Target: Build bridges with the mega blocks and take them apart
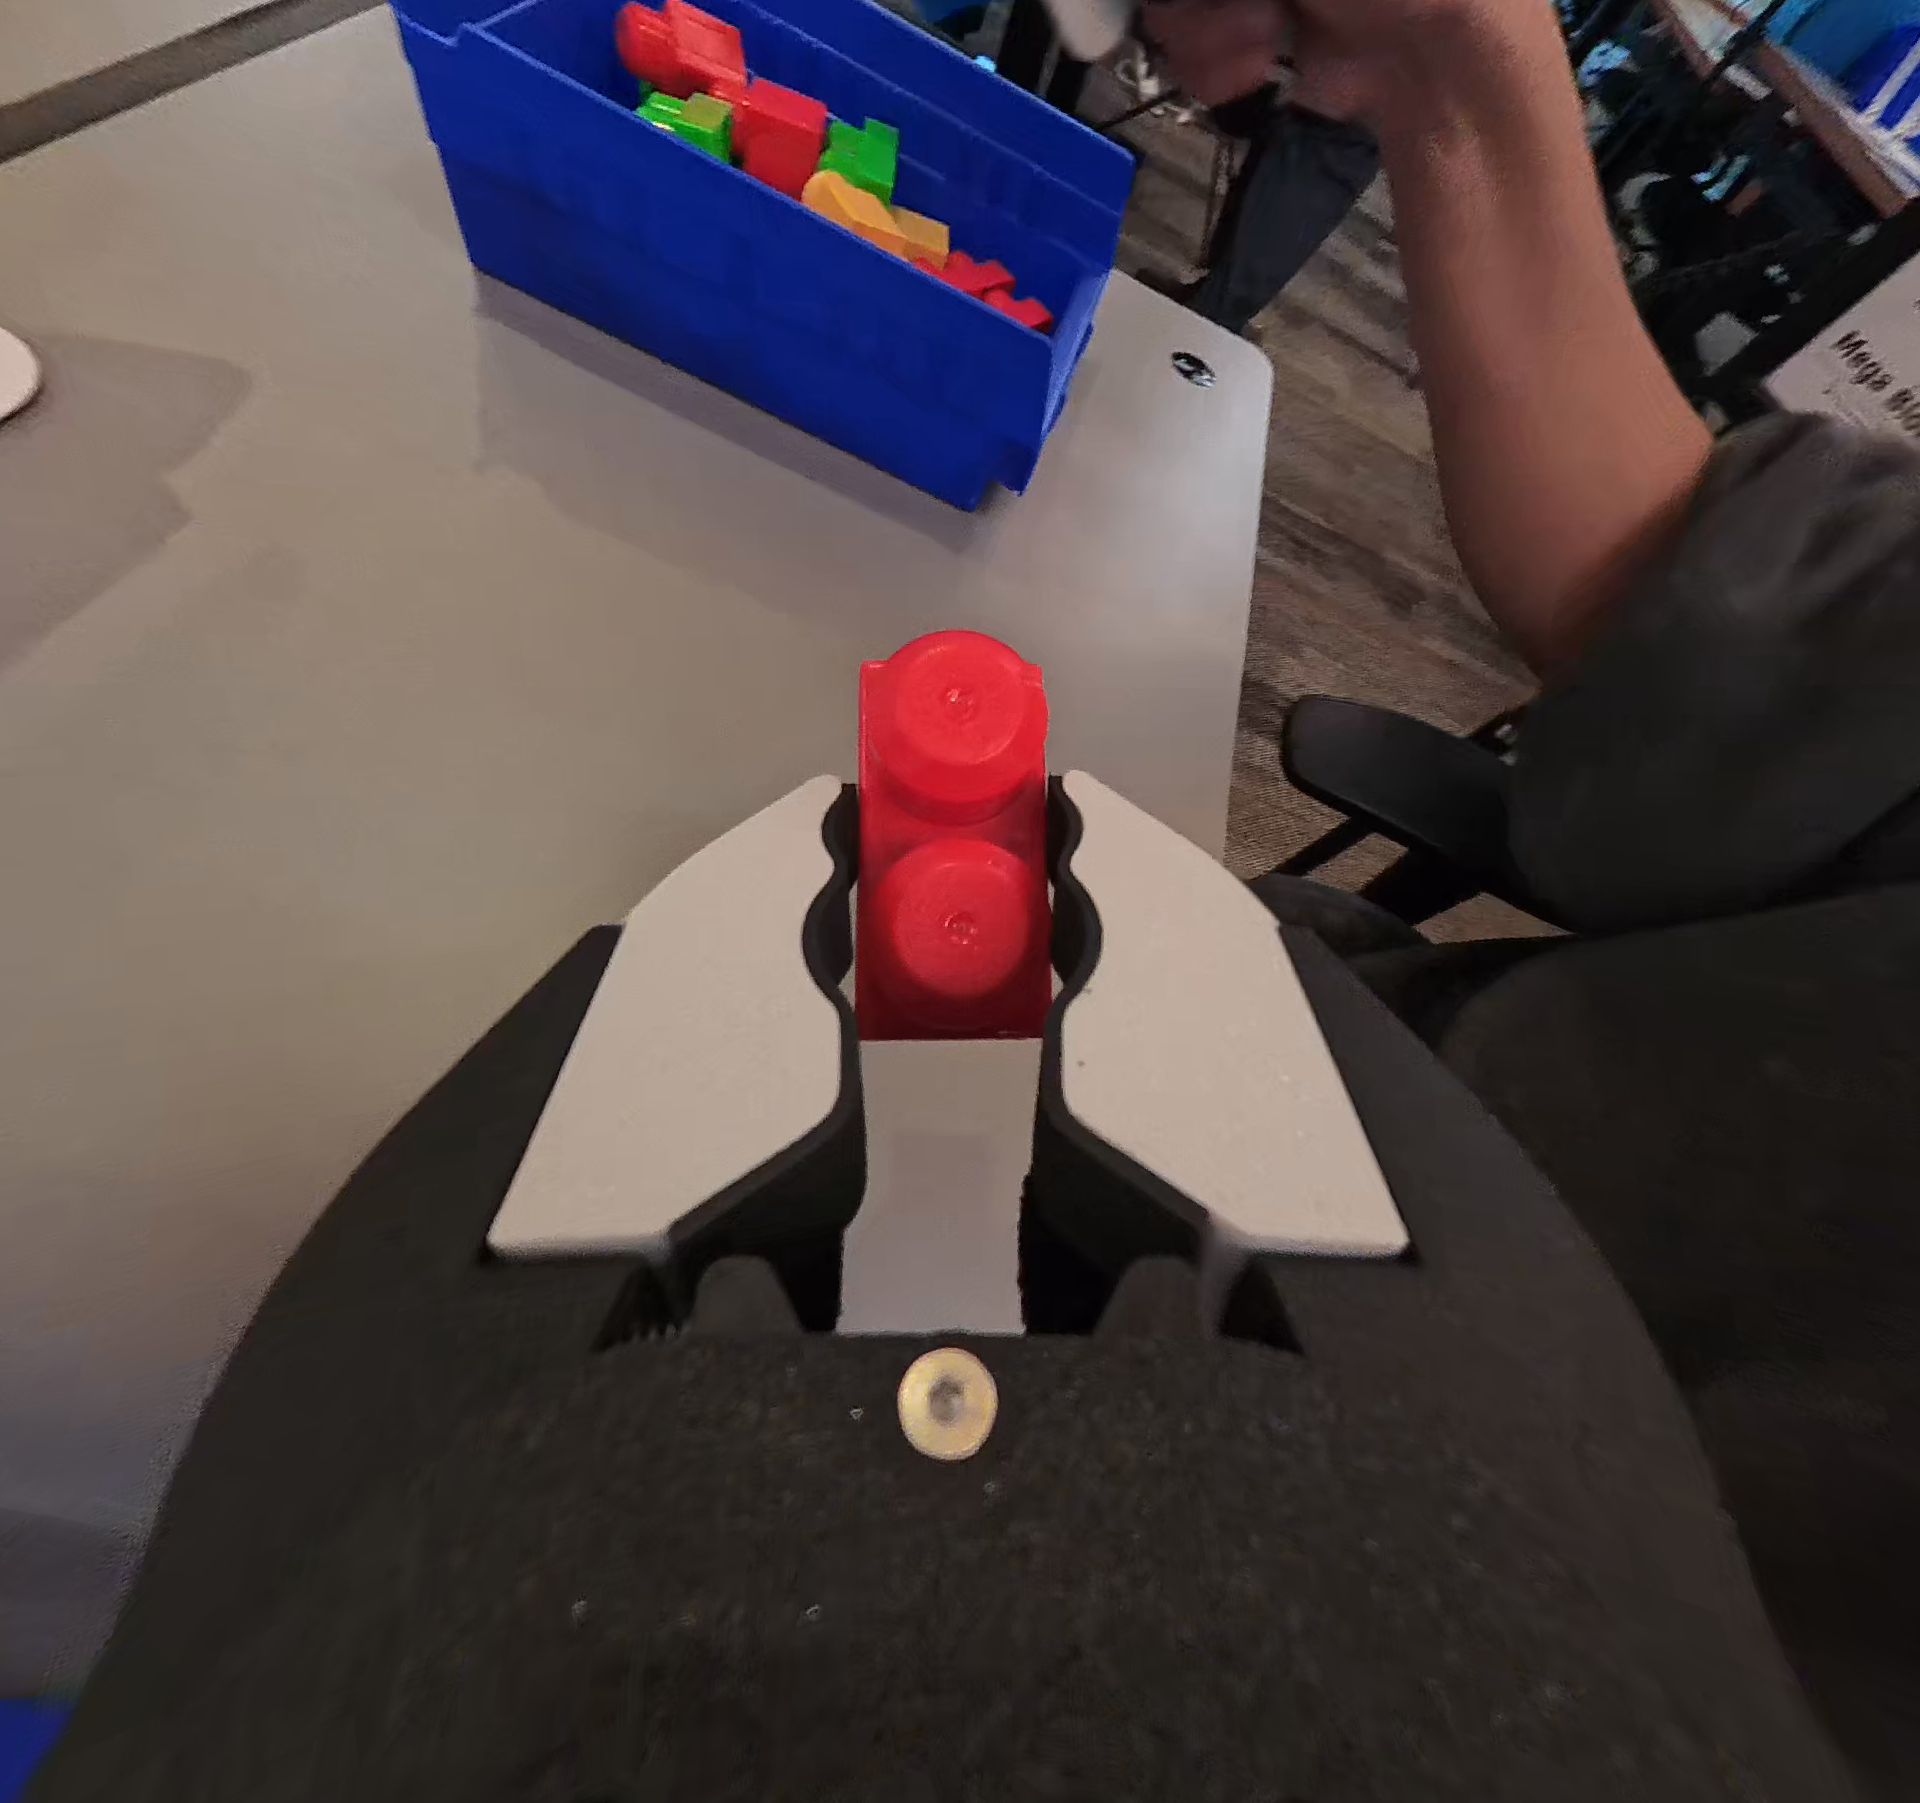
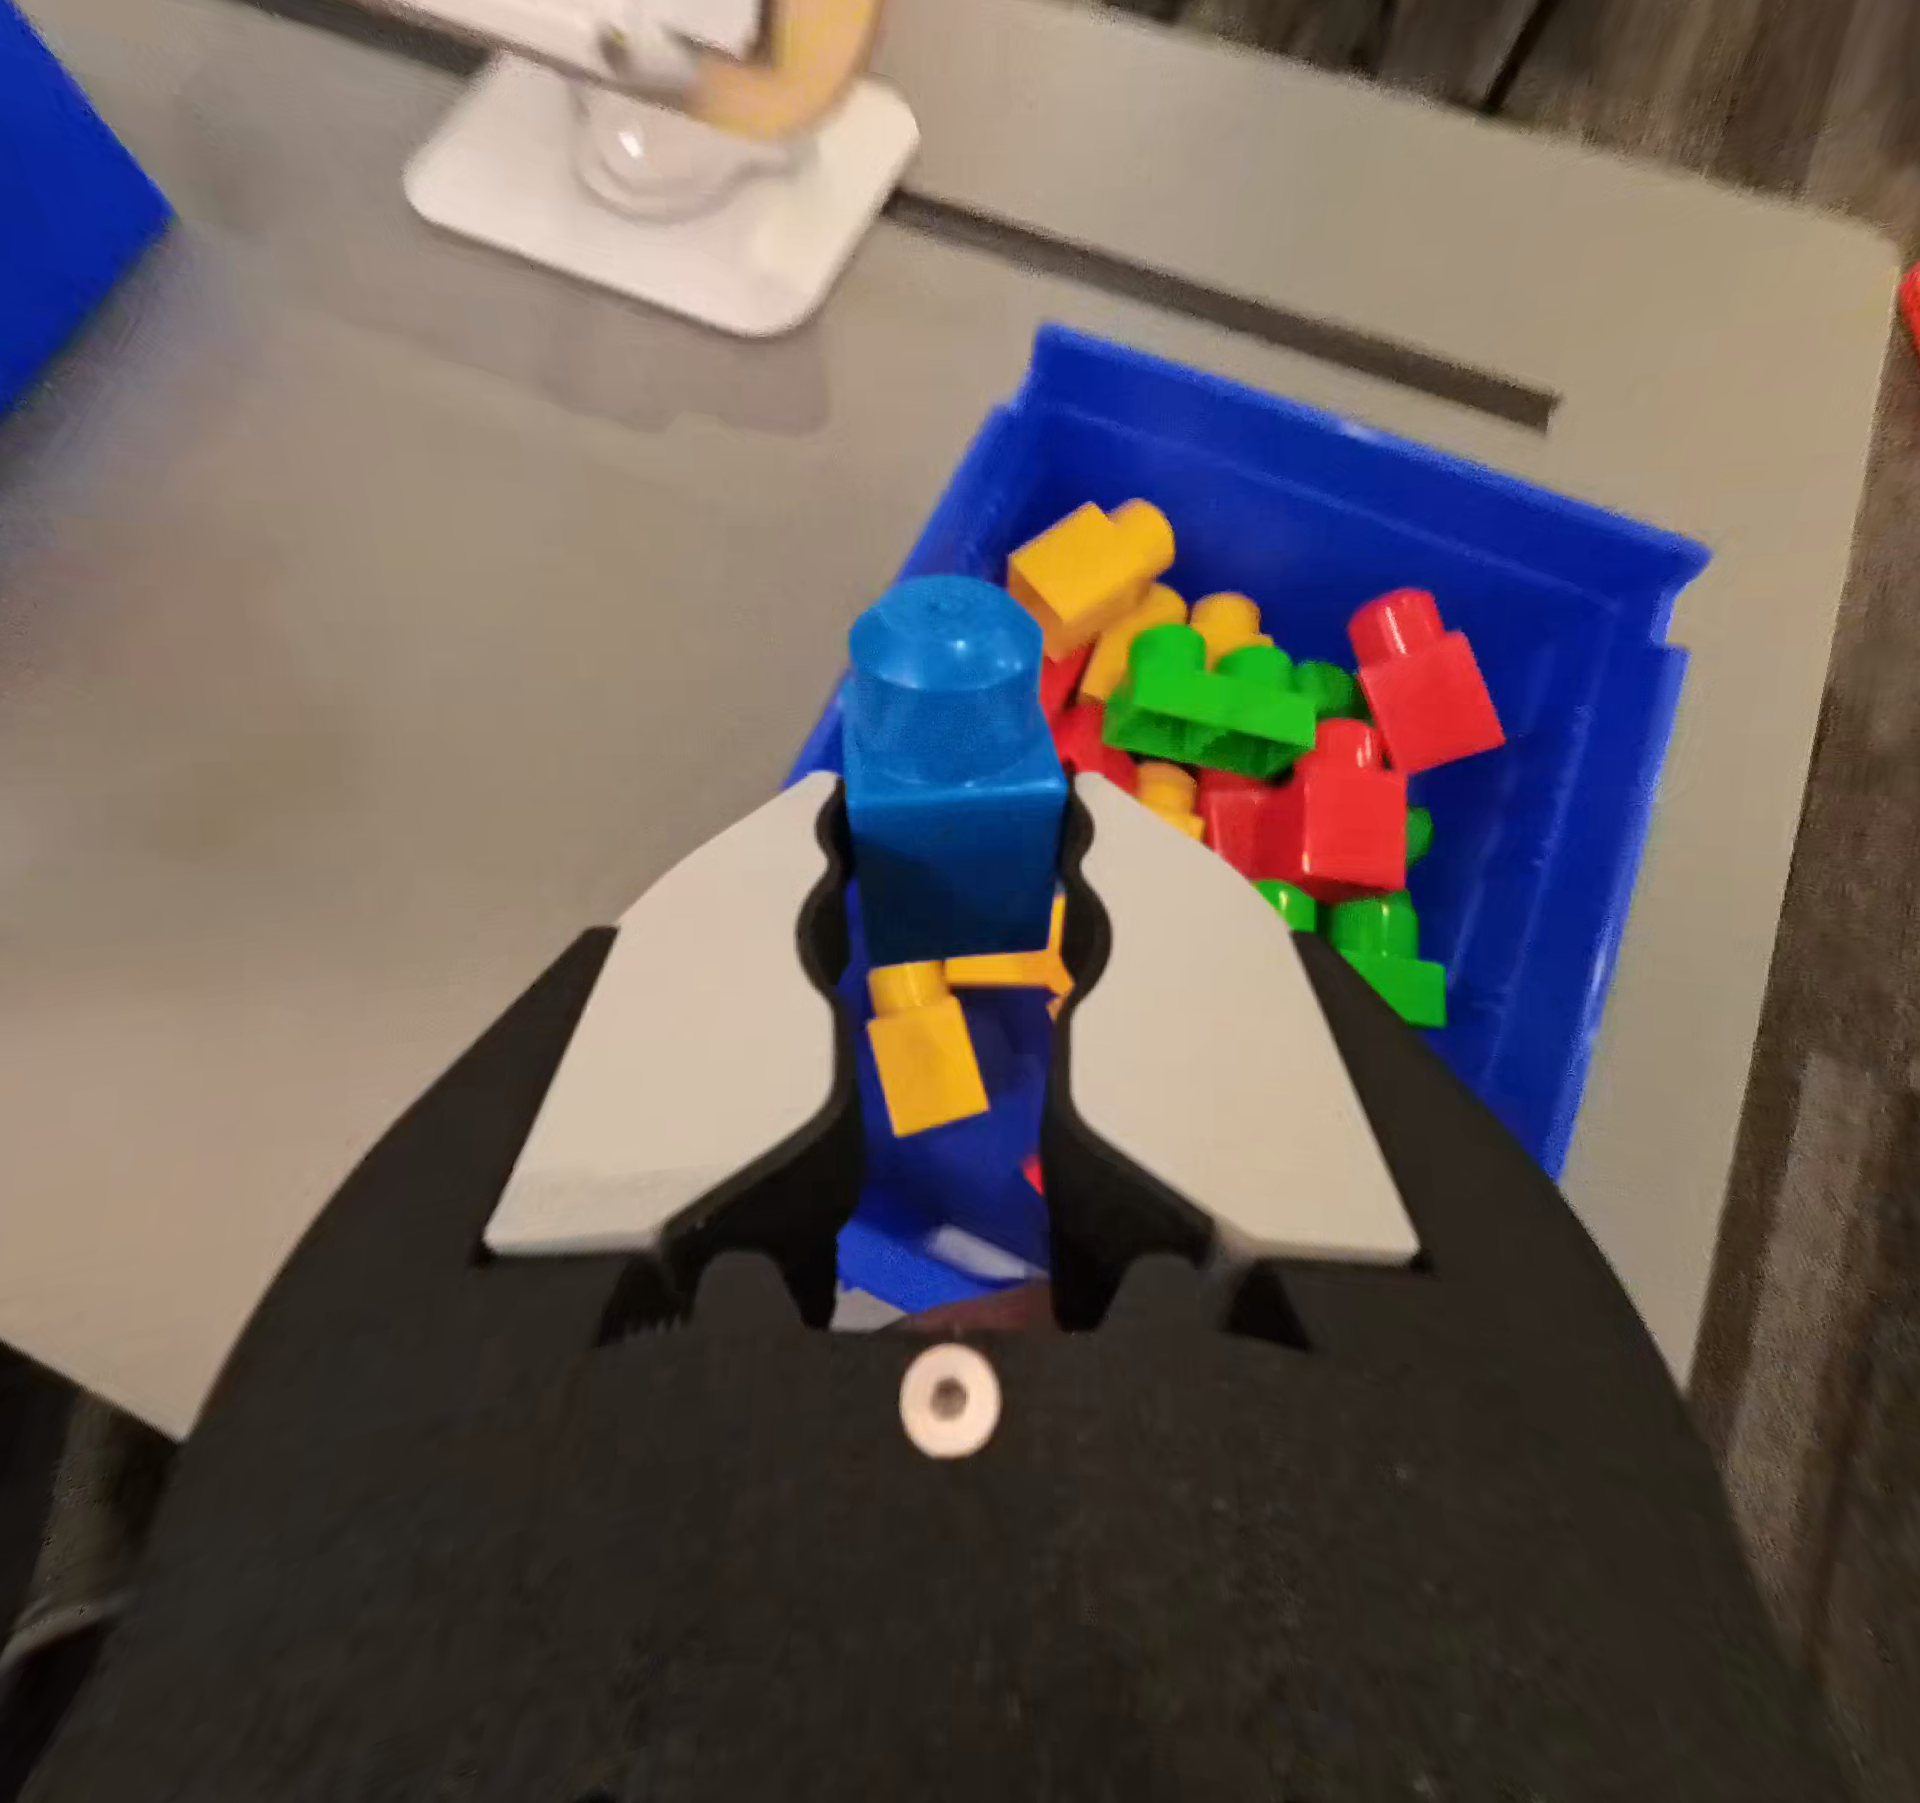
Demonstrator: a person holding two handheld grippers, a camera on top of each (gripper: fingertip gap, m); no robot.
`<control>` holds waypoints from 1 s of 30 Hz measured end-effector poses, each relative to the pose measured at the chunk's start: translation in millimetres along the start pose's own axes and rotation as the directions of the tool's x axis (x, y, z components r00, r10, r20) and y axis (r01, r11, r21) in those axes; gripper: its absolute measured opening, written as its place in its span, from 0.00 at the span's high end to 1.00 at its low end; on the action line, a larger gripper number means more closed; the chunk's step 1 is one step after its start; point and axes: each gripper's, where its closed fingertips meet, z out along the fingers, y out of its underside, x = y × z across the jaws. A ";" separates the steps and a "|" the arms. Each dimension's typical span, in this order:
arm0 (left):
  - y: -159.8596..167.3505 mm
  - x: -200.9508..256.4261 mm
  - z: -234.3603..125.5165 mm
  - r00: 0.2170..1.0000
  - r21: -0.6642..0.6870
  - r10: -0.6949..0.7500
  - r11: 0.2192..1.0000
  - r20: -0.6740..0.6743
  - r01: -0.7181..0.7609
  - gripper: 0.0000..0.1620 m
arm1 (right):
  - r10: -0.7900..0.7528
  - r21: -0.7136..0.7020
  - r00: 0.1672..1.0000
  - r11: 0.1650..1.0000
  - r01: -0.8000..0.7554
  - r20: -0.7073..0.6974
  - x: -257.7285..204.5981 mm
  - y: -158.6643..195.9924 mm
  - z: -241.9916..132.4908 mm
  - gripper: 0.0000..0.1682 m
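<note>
Grey table (image 1: 312, 610), blue bin (image 1: 727, 278) of blocks, wood-look floor (image 1: 1340, 527)

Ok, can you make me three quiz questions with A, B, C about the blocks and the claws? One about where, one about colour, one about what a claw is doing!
1. Where are the loose blocks?
A. In the blue bin
B. On the floor
C. On a chair

2. What colour is the block in the right claw?
A. Green
B. Blue
C. Yellow

3. What is the left claw doing?
A. Hanging open and empty
B. Resting inside the bin
C. Squeezing a red block

Answers:
1. A: the red, green and yellow loose blocks lie piled inside the blue bin.
2. B: the right claw grips a blue block above the bin.
3. C: the left claw is shut on a red block with two studs, over the table, apart from the bin.
</note>
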 end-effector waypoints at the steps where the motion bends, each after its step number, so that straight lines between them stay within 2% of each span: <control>1: -0.2 1.8 1.2 1.000 0.000 -0.006 1.000 -0.019 0.006 0.79 | 0.018 -0.097 1.000 0.995 -0.016 0.016 10.1 7.3 12.9 0.78; 5: -0.3 4.0 5.5 0.999 -0.020 0.008 1.000 -0.035 -0.009 0.79 | 0.070 -0.400 0.993 0.916 -0.026 0.095 13.7 29.1 66.6 0.78; 8: -0.1 5.8 9.1 0.999 -0.033 0.023 0.999 -0.033 -0.024 0.79 | 0.089 -0.564 0.991 0.826 -0.017 0.101 6.8 42.3 90.6 0.78; 11: 2.9 7.1 12.2 0.999 -0.049 0.036 0.998 -0.029 -0.037 0.79 | 0.118 -0.653 0.988 0.757 -0.026 0.098 0.1 48.6 99.5 0.78; 14: 7.5 4.1 14.9 0.999 -0.069 0.046 0.997 -0.012 -0.047 0.79 | 0.099 -0.663 0.991 0.748 -0.015 0.090 1.0 45.5 101.4 0.75; 18: 7.4 3.9 15.4 0.999 -0.071 0.048 0.996 -0.020 -0.049 0.79 | 0.067 -0.514 0.992 0.858 -0.006 0.102 -3.1 16.0 85.7 0.75; 20: 8.3 3.2 14.2 0.998 -0.076 0.052 0.996 -0.021 -0.054 0.79 | -0.006 -0.307 0.991 0.951 0.048 0.135 -27.4 -10.0 64.7 0.73; 22: 9.0 0.5 12.3 0.998 -0.079 0.060 0.995 -0.013 -0.060 0.79 | -0.089 -0.044 0.960 0.994 0.104 0.266 -84.2 -23.9 36.6 0.70; 25: 8.9 -4.9 10.0 0.998 -0.076 0.058 0.995 -0.010 -0.058 0.79 | -0.196 0.271 0.812 0.961 0.049 0.550 -186.6 -3.9 -0.5 0.73; 26: 8.8 -8.1 10.1 0.999 -0.075 0.054 0.996 -0.005 -0.054 0.79 | -0.211 0.314 0.758 0.949 0.008 0.617 -211.9 10.4 -2.9 0.73; 28: 8.8 -16.0 12.0 0.999 -0.077 0.048 0.996 0.008 -0.047 0.79 | -0.213 0.308 0.681 0.951 -0.019 0.701 -248.3 41.9 12.9 0.73; 30: 6.4 -24.9 16.0 0.999 -0.076 0.035 0.997 0.022 -0.033 0.79 | -0.209 0.222 0.647 0.973 0.063 0.733 -271.3 73.3 39.7 0.69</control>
